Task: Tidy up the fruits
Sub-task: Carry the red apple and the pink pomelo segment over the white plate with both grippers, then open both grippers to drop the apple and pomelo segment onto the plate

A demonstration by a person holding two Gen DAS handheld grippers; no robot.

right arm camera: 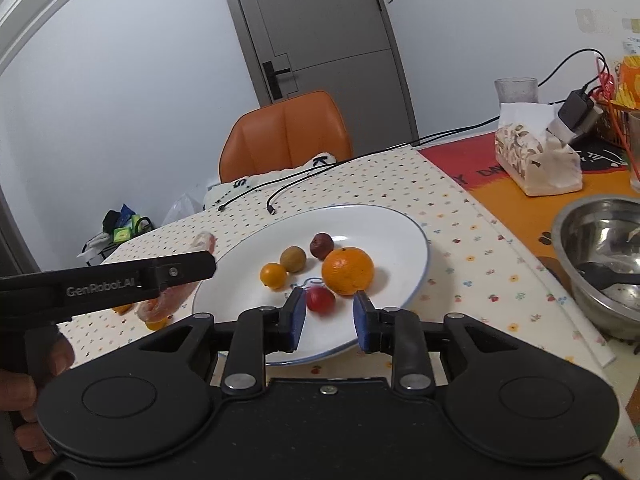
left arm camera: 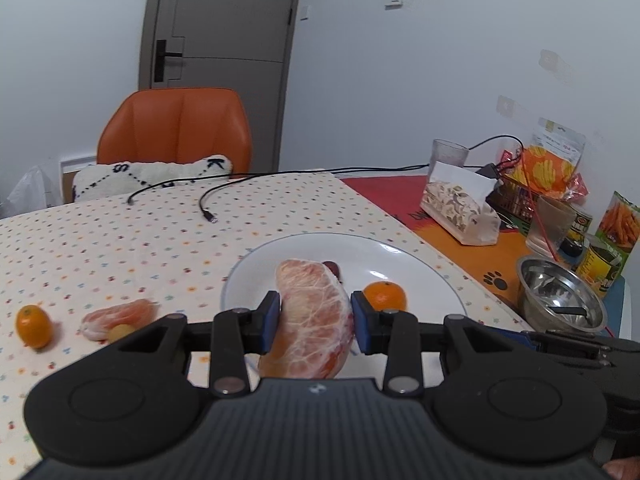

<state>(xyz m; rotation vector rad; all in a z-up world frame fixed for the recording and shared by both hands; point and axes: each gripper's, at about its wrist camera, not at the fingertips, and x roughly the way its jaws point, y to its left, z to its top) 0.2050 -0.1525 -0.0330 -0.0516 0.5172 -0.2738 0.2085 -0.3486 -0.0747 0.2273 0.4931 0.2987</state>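
- Left gripper (left arm camera: 315, 316): blue pads clamped on a peeled pomelo segment (left arm camera: 310, 312), held above the near rim of the white plate (left arm camera: 420, 272).
- Right gripper (right arm camera: 329, 316): jaws parted, nothing between them; poised over the plate's near edge, a small red fruit (right arm camera: 320, 299) just ahead.
- On plate: large orange (right arm camera: 347, 271), small orange fruit (right arm camera: 273, 275), brownish fruit (right arm camera: 293, 259), dark red fruit (right arm camera: 321, 246).
- On dotted tablecloth (left arm camera: 120, 240), left of plate: second pomelo segment (left arm camera: 118, 318), kumquat (left arm camera: 34, 326).

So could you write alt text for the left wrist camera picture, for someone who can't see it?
The left gripper clamps a peeled pomelo segment above a white plate that holds a small orange. On the dotted tablecloth to the left lie a kumquat and another peeled segment.
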